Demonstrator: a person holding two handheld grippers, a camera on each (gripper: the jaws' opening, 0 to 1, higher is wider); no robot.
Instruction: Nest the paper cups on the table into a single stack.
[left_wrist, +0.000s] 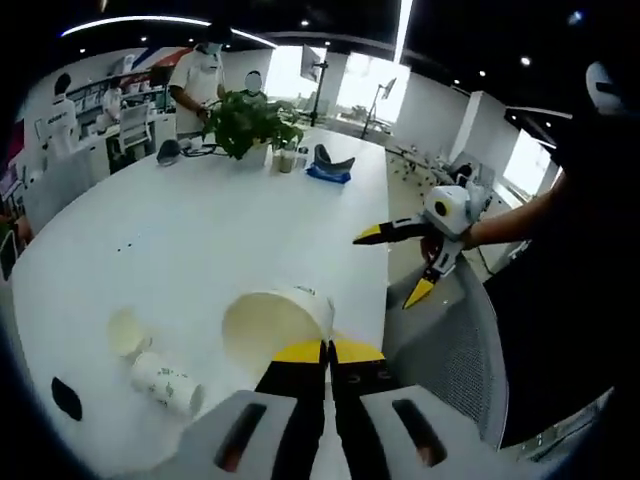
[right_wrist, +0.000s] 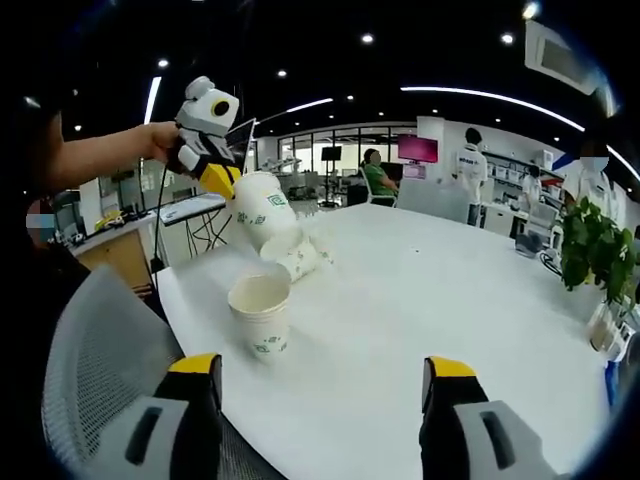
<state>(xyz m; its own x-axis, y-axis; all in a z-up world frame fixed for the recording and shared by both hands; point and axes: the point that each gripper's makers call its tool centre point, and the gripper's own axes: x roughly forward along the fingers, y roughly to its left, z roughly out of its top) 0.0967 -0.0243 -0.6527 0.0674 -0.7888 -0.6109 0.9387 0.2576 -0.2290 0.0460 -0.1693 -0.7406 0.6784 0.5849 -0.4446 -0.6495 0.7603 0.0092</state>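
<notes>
The left gripper (right_wrist: 222, 180) holds a paper cup (right_wrist: 262, 212) clear of the white table (right_wrist: 450, 300), its yellow-tipped jaws pinched on the cup's rim so the cup hangs tilted; in the left gripper view the same cup (left_wrist: 275, 325) shows its open mouth just past the closed tips (left_wrist: 327, 352). An upright cup (right_wrist: 260, 315) stands near the table's edge, and a cup on its side (right_wrist: 300, 258) lies just behind it (partly hidden by the held one). The right gripper (right_wrist: 322, 372) hovers near the table's edge with its jaws spread wide and empty, also seen at (left_wrist: 400, 265). A potted plant (left_wrist: 245, 122) sits far across the table.
</notes>
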